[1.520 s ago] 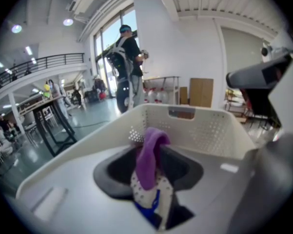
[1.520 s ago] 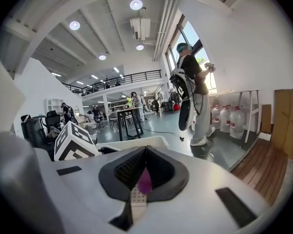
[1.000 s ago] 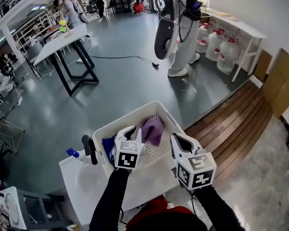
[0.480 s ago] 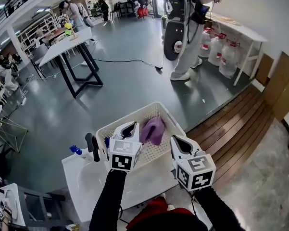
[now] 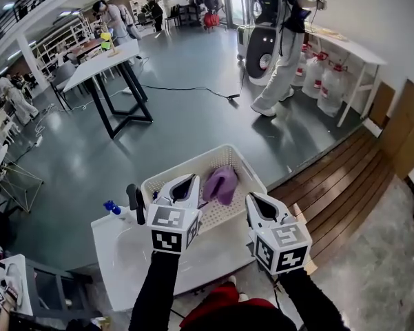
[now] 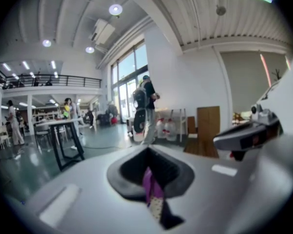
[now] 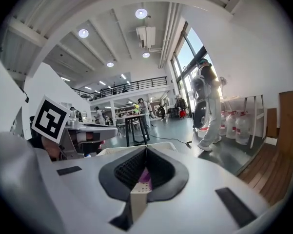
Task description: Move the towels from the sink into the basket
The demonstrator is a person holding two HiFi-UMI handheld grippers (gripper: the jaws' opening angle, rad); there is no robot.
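The crumpled purple cloth towel (image 5: pixel 220 183) already lies inside the white perforated plastic basket (image 5: pixel 193 161), toward its far right corner. The basket stands at the far edge of the white tabletop (image 5: pixel 220 243). The round white sink (image 5: pixel 127 254) is sunk into the left part of that tabletop, with a black faucet (image 5: pixel 133 200) and a small blue object (image 5: pixel 111 206) at its far rim.

The part of the sink bowl that shows looks bare, with no cloth in it. The left arm and its marker cube cover some of the bowl and the near left corner of the basket, so a towel could be hidden in either place.

The left claw (image 5: pixel 188 183) hangs over the near left part of the basket. Its jaws are pressed together with nothing between them, and the purple seen through the slit in the left gripper view is the towel lying beyond, not something pinched. The right claw (image 5: pixel 254 201) sits just outside the basket's near right corner. It is also pressed together and carries nothing.

The transfer therefore looks finished or nearly so: one towel is delivered and neither claw is loaded. What may remain is a look at the covered part of the sink for another towel.
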